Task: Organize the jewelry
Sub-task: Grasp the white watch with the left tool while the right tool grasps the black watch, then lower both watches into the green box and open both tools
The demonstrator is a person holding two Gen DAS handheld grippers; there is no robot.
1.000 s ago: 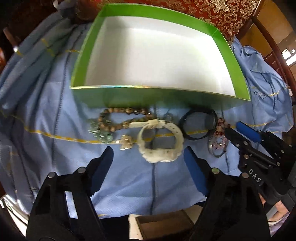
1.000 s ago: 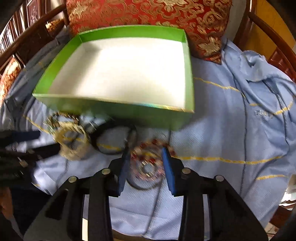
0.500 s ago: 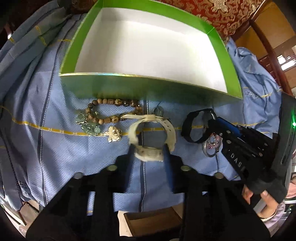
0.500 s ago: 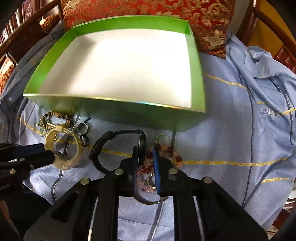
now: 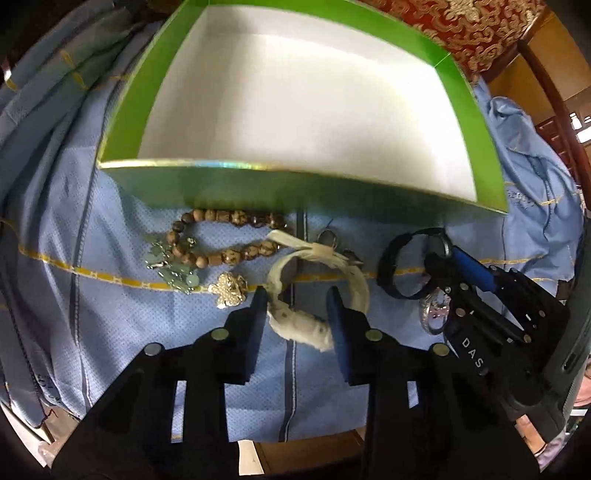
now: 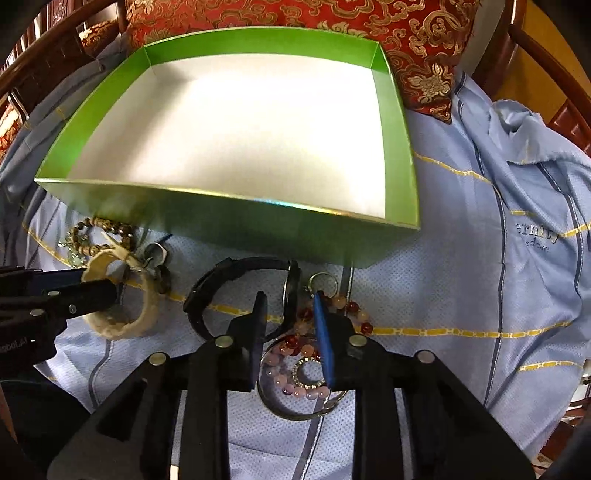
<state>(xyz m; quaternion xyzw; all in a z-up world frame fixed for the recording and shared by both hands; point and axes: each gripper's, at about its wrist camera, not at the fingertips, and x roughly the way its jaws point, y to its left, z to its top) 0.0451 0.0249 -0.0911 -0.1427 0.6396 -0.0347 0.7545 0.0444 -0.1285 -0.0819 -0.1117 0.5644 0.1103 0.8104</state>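
Note:
A cream strap bracelet (image 5: 299, 326) lies on the blue cloth, its thick part between my left gripper's (image 5: 296, 295) pads and touching both. That gripper's jaws are opening. My right gripper (image 6: 288, 301) straddles a pink and red bead bracelet (image 6: 295, 345) beside a black bracelet (image 6: 229, 266). Its jaws are opening too, and the beads lie loose between them on the cloth. Behind stands the green box (image 6: 395, 147), its white inside bare. In the left wrist view the right gripper (image 5: 443, 258) is over the black bracelet (image 5: 391, 269).
Left of the cream bracelet lie a wooden bead bracelet (image 5: 221, 254), a jade charm (image 5: 177, 273) and a gold flower brooch (image 5: 229, 290). Small rings (image 6: 157, 253) sit near the box. A red cushion (image 6: 295, 14) and a wooden chair arm (image 6: 546, 48) stand behind.
Both grippers went from wide to narrow over their pieces, then eased slightly wider. The cream bracelet's thick part has tilted between the left pads.

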